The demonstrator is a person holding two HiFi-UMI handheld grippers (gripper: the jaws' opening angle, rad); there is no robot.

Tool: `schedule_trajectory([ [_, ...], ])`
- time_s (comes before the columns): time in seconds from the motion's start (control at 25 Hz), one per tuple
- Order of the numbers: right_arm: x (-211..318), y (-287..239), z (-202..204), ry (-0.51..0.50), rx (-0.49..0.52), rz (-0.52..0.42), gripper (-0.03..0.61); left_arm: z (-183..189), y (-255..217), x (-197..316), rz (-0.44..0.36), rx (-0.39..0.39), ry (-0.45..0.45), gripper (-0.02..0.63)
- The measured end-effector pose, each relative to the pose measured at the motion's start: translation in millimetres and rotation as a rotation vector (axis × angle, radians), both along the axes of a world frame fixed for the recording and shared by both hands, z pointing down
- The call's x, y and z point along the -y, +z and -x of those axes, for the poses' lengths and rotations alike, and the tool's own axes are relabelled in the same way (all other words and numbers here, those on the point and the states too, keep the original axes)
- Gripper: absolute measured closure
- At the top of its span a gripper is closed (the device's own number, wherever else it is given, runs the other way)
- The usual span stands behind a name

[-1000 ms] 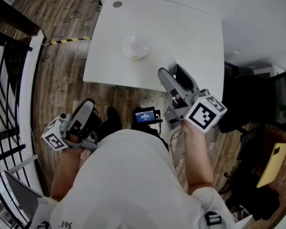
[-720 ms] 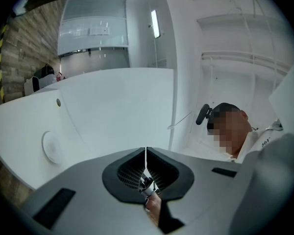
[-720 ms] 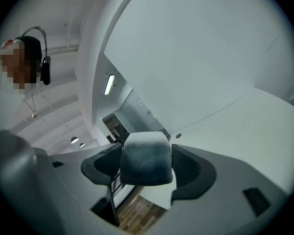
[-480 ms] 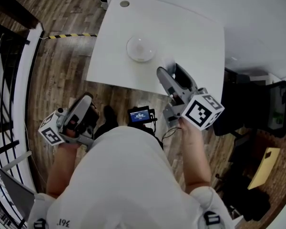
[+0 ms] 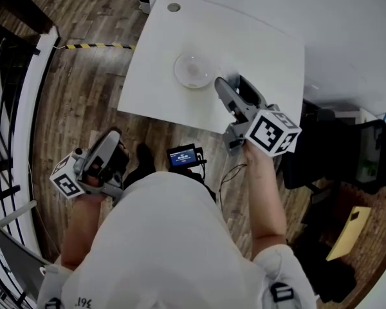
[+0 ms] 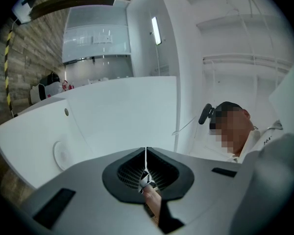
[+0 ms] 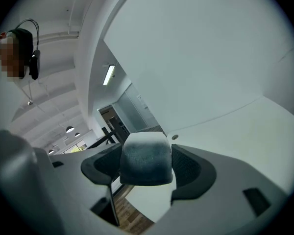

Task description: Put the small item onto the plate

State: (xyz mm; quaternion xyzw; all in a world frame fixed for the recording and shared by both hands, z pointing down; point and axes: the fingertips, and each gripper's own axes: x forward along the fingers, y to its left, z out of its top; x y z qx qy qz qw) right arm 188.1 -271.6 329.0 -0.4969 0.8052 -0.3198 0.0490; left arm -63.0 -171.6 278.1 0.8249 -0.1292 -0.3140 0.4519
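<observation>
- I count two hand-held grippers, one plate [image 5: 194, 71], one small item [image 7: 146, 155] and one white surface [image 5: 264, 37].
- The right hand-held gripper [image 5: 229, 82] hangs over the surface with its jaws clamped on the small item; the plate lies just beside its tips, at ten o'clock.
- The left hand-held gripper [image 6: 146, 163] has its jaws pressed together with nothing between them, held off the surface at seven o'clock over the wood floor [image 5: 83, 95].
- Only the right gripper view shows me the item (pale, blocky). The head view alone shows both grippers.
</observation>
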Motion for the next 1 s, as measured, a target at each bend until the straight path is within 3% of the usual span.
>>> schedule_trajectory([
  [0.32, 51.9, 52.1, 1.5, -0.029, -0.115, 0.076, 0.270, 20.2, 14.6, 5.3, 0.037, 0.013, -0.063, 0.607],
  [0.64, 85.9, 153.7, 10.7, -0.082, -0.303, 0.247, 0.270, 33.9, 24.8, 10.3, 0.071, 0.020, -0.097, 0.607],
  [1.0, 106.3, 210.0, 5.6, -0.094, -0.380, 0.347, 0.270, 28.6, 29.6, 15.2, 0.092, 0.040, -0.109, 0.607],
])
